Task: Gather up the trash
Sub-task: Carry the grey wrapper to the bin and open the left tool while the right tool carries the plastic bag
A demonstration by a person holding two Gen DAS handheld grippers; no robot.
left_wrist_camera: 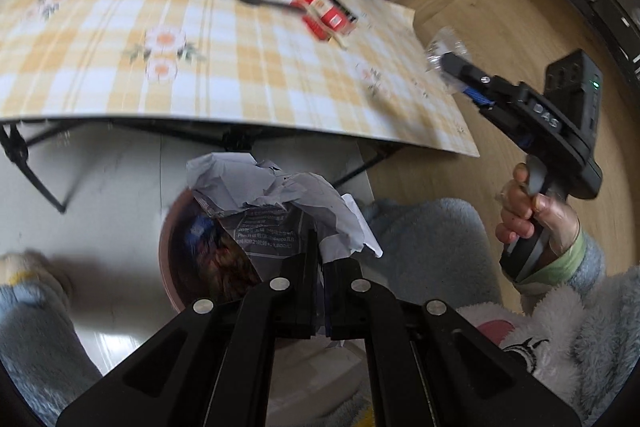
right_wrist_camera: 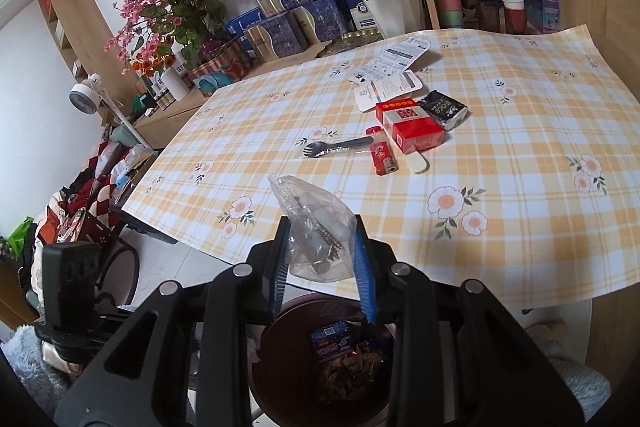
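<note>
Crumpled grey printed paper [left_wrist_camera: 276, 203], one wad, pinched in left hand-held gripper [left_wrist_camera: 322, 263], hanging above round brown bin [right_wrist_camera: 276, 367]. Clear crinkly plastic wrapper [right_wrist_camera: 316, 227], one, clamped in right hand-held gripper [right_wrist_camera: 322, 251]. Both probably light, soft, springy; best gripped mid-bulk. Beyond, on checked counter [right_wrist_camera: 500, 227]: one black spork [right_wrist_camera: 336, 145], one red lighter [right_wrist_camera: 382, 155].
</note>
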